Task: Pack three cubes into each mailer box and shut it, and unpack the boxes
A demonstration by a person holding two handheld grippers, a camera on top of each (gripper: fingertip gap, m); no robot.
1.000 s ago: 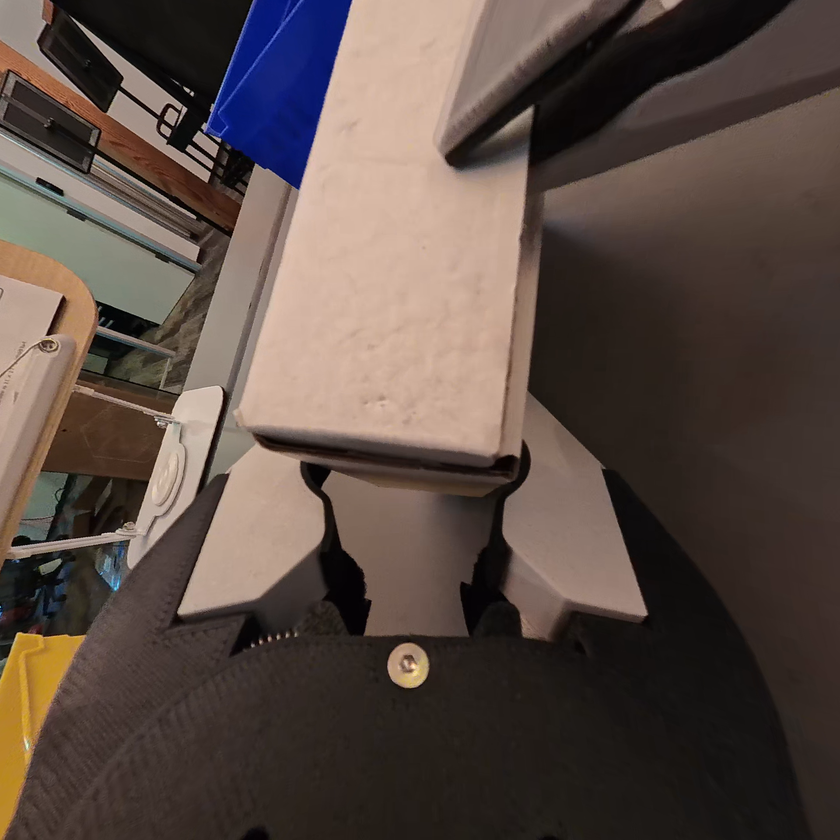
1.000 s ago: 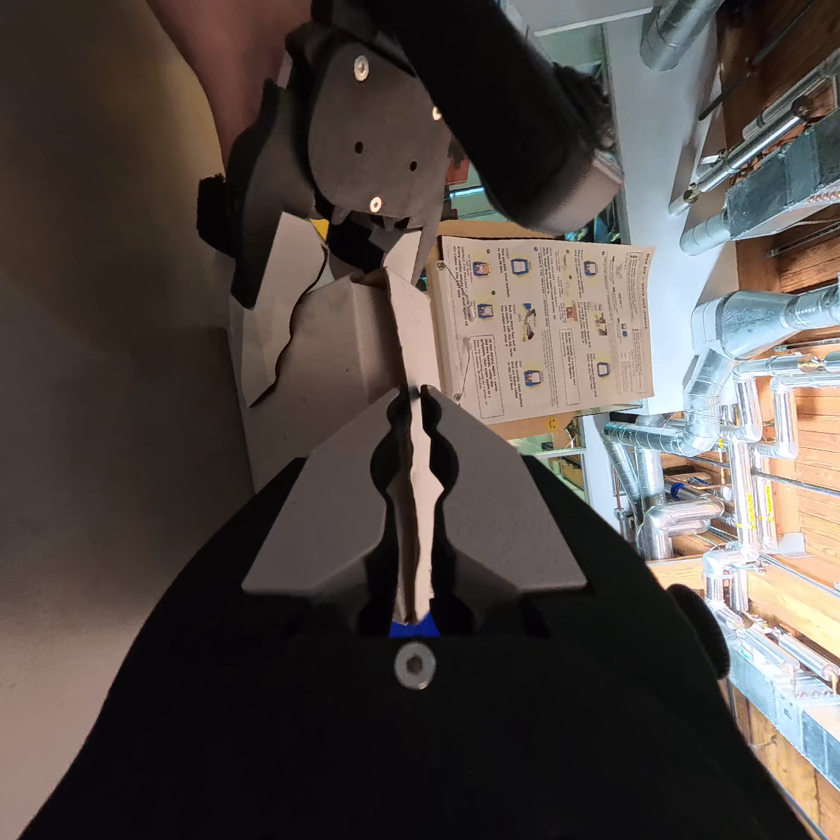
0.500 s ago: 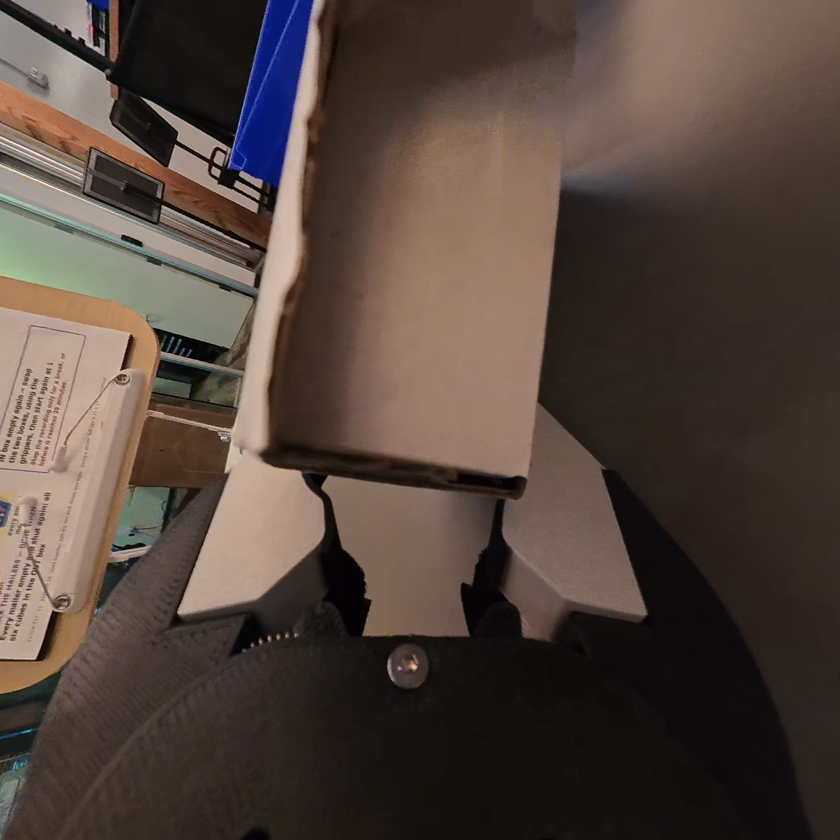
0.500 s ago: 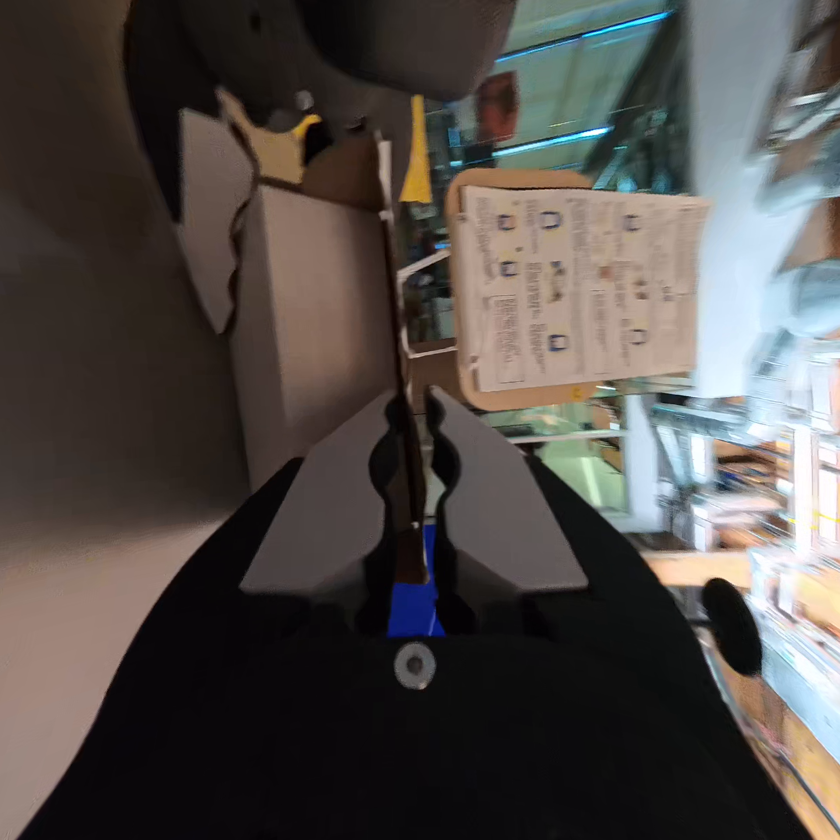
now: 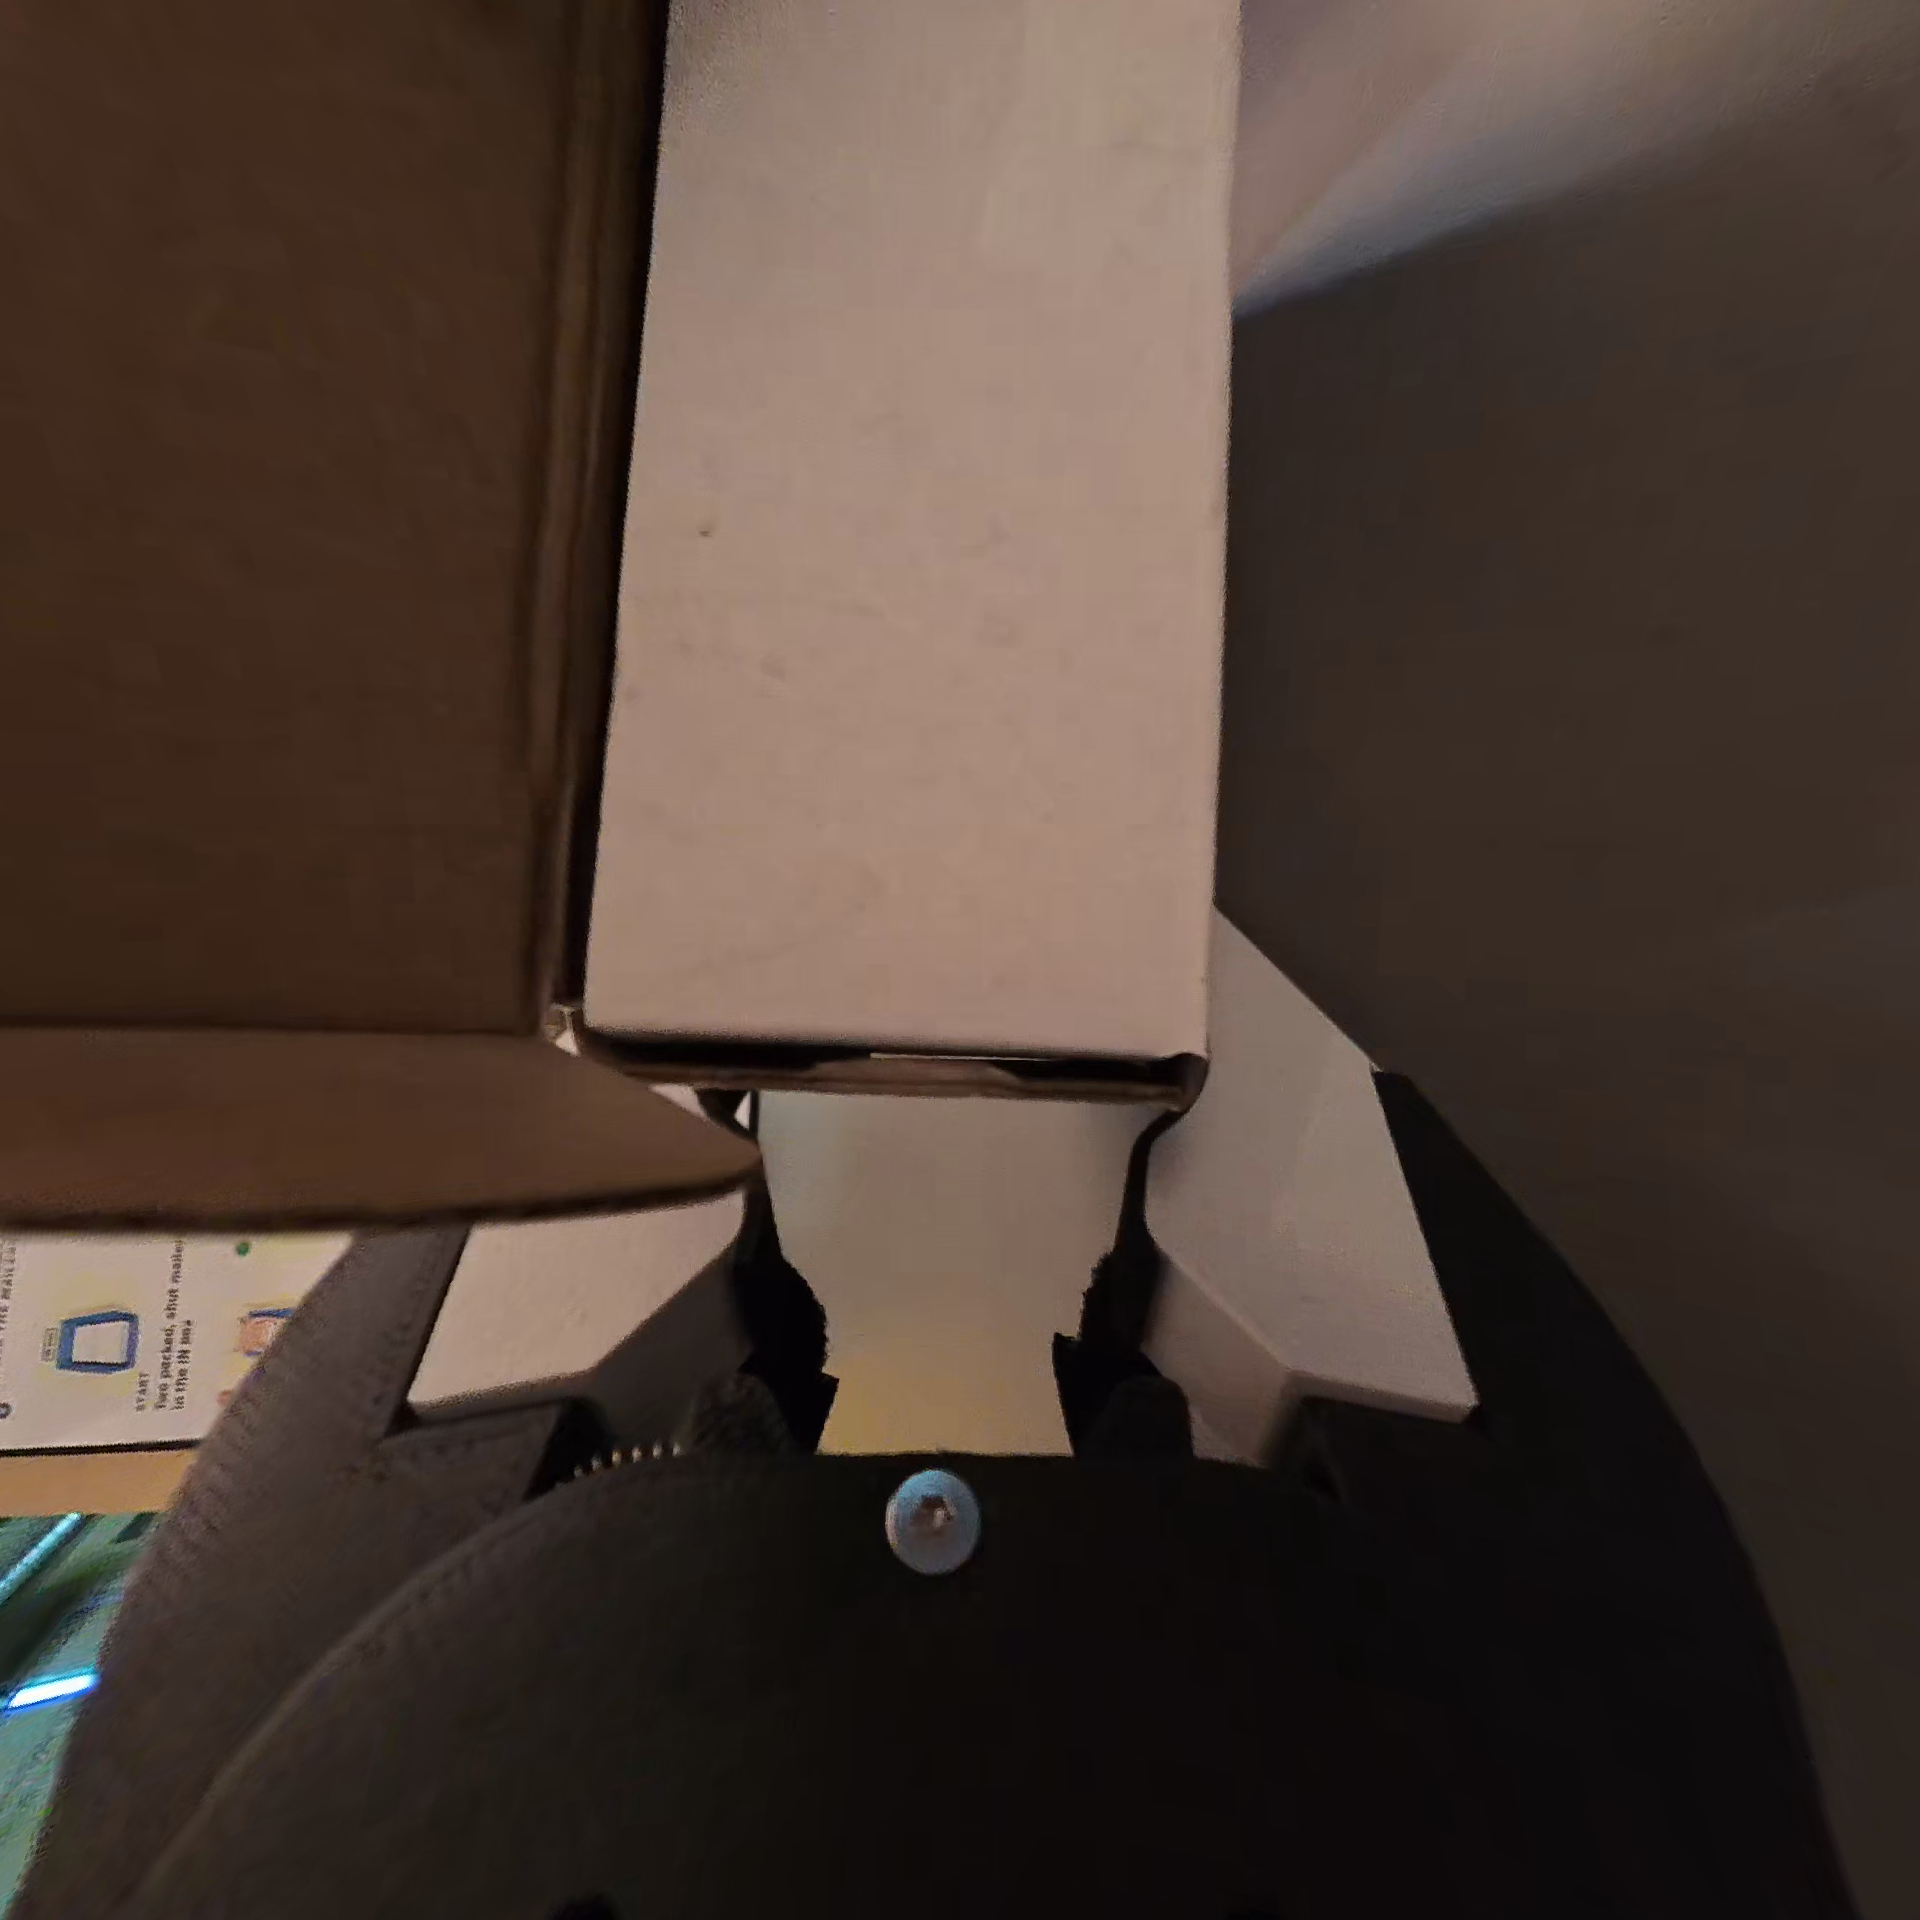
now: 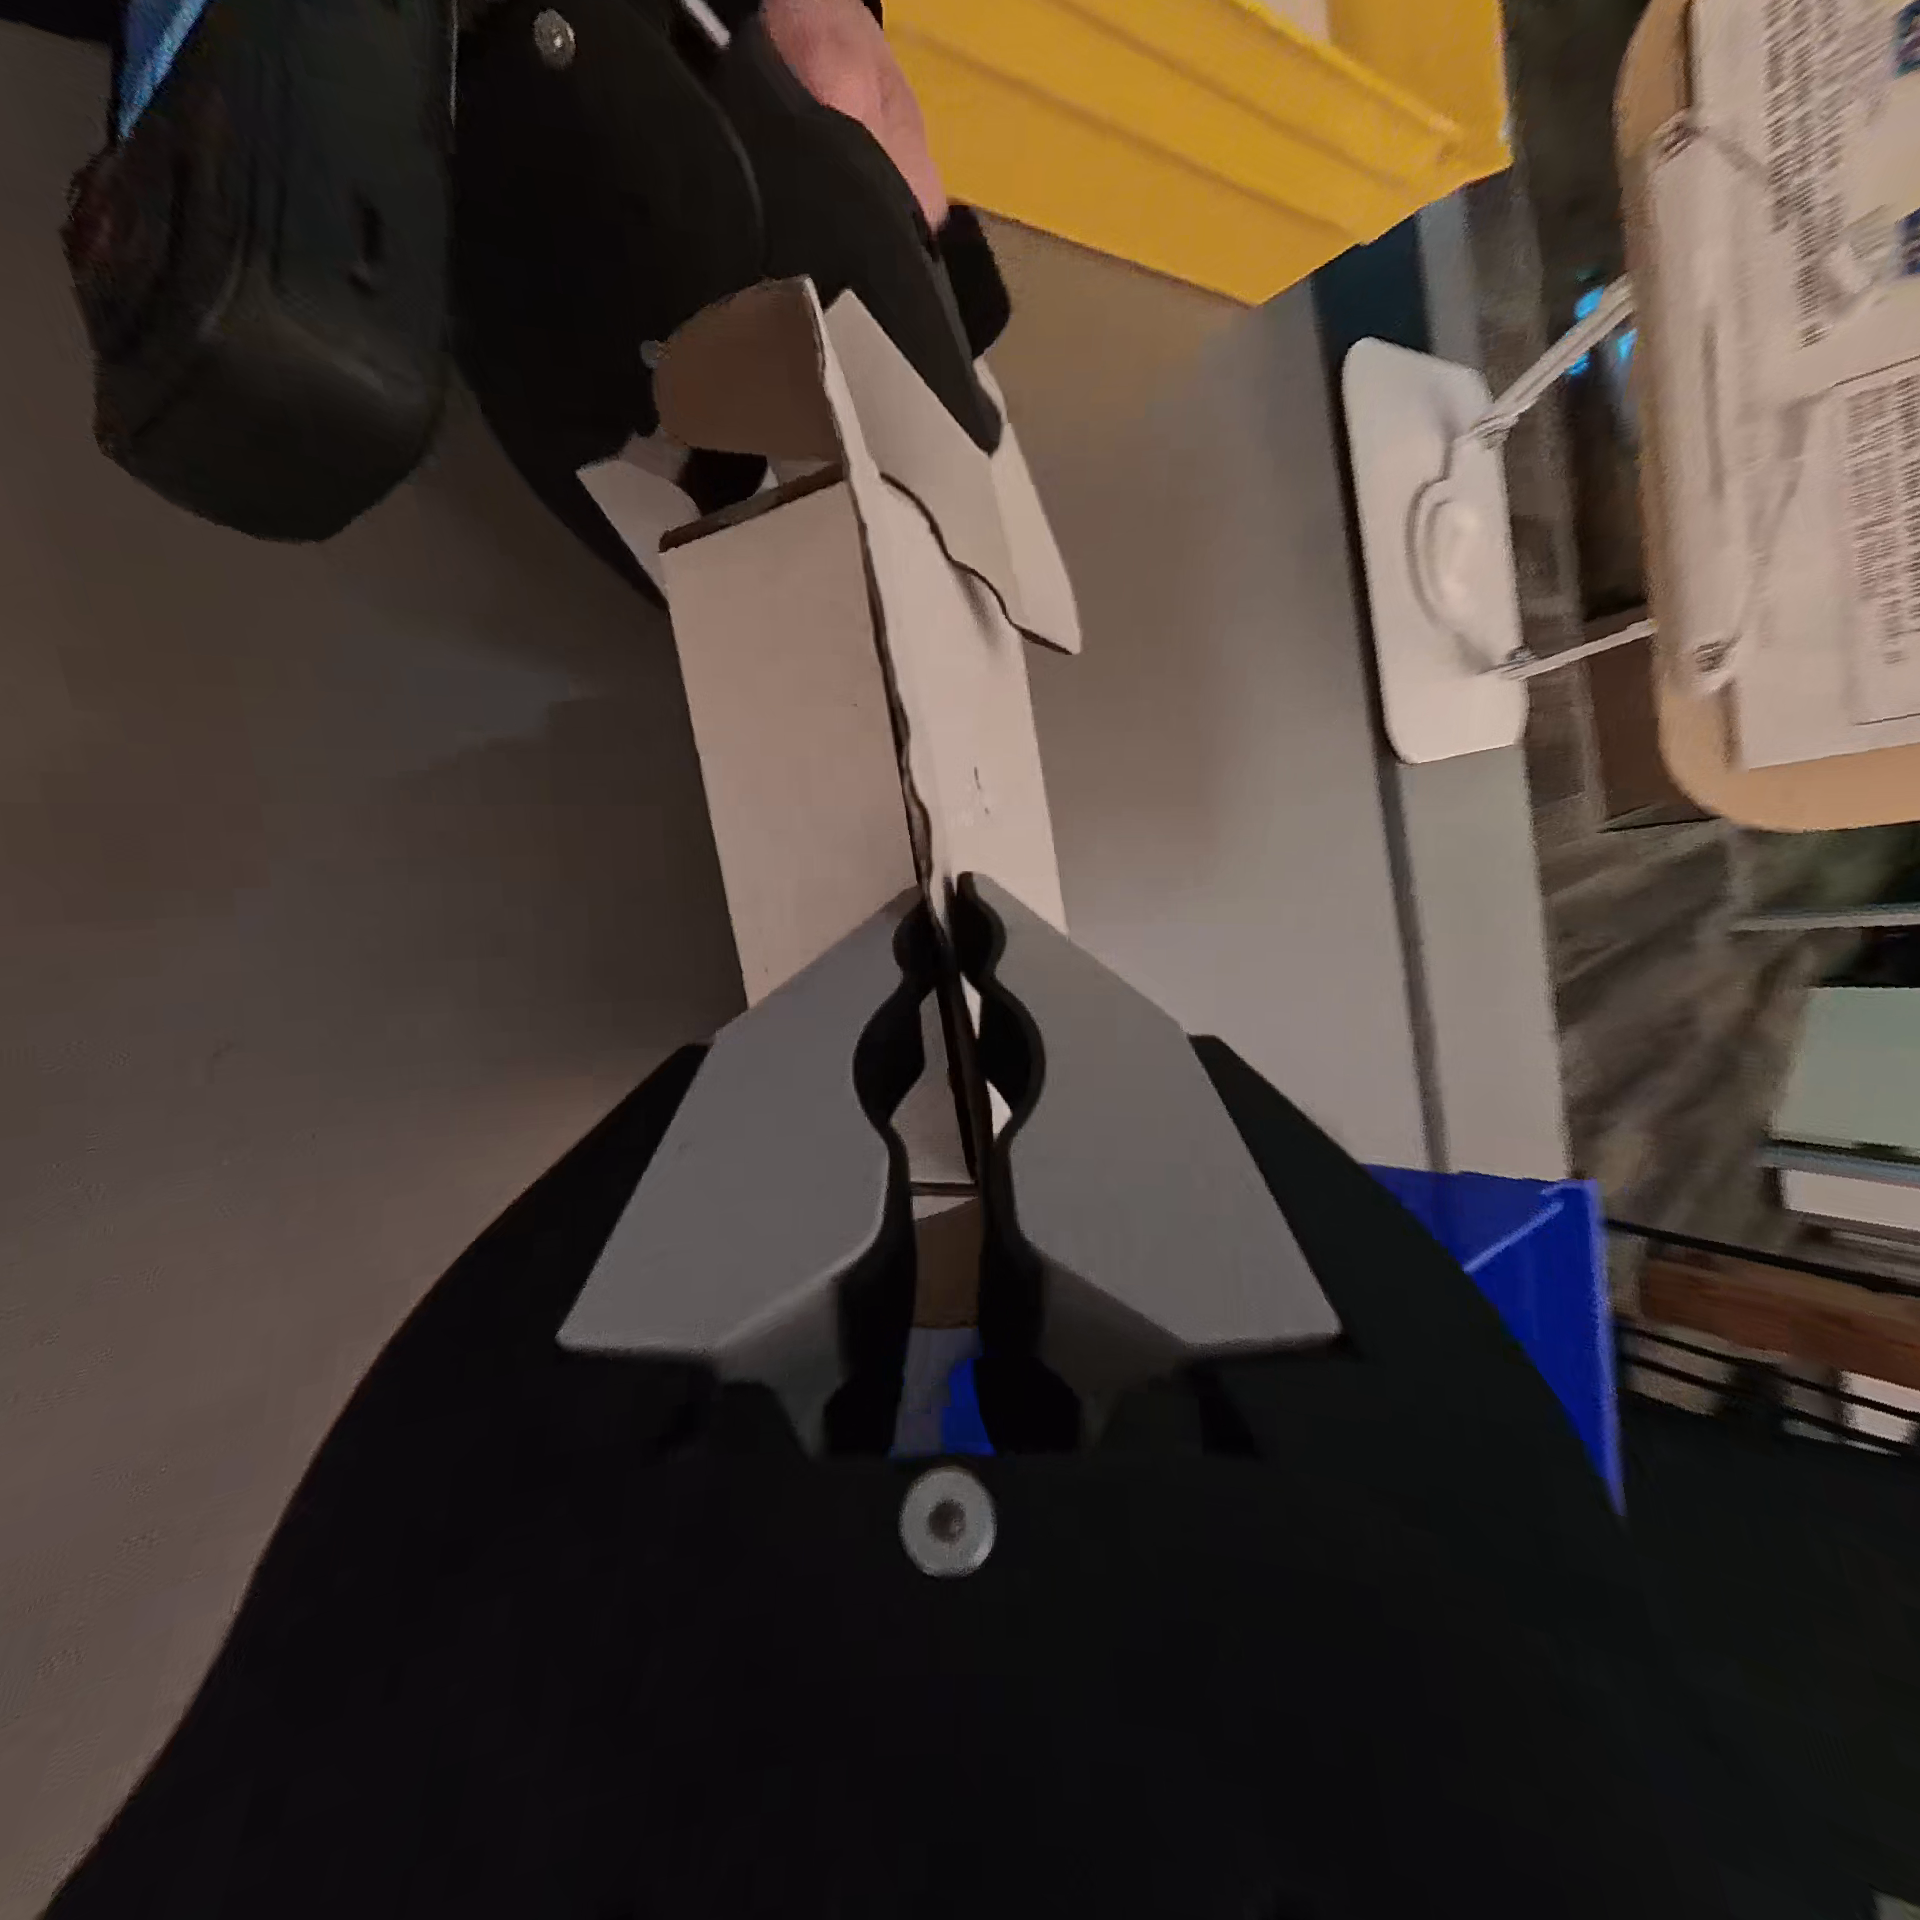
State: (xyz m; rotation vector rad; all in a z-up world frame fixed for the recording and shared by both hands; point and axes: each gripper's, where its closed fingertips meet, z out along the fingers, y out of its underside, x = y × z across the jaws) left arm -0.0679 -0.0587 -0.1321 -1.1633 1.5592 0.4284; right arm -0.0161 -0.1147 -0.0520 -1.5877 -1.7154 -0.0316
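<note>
A white mailer box (image 5: pixel 914 520) fills the left wrist view, end-on, with the brown inside of its open lid (image 5: pixel 281 520) to the left. My left gripper (image 5: pixel 956 1101) is shut across the box's near end, one finger (image 5: pixel 1309 1226) on its right side. In the right wrist view the same box (image 6: pixel 790 727) stands on edge over the grey table (image 6: pixel 312 831). My right gripper (image 6: pixel 951 904) is shut on a thin cardboard panel of the box, seen edge-on. The left gripper (image 6: pixel 260 260) and a hand hold the far end. No cubes are in view.
A yellow bin (image 6: pixel 1174 125) sits beyond the box and a blue bin (image 6: pixel 1507 1268) is close on the right. A clipboard with an instruction sheet (image 6: pixel 1787 416) stands on a white stand base (image 6: pixel 1444 551) at the table's edge. One gripper's finger ends stand about 12 cm off the other's.
Both grippers have turned the box between them while keeping their grips. The lid's brown inside now shows in the left view. The right view has swung, so the yellow and blue bins show.
</note>
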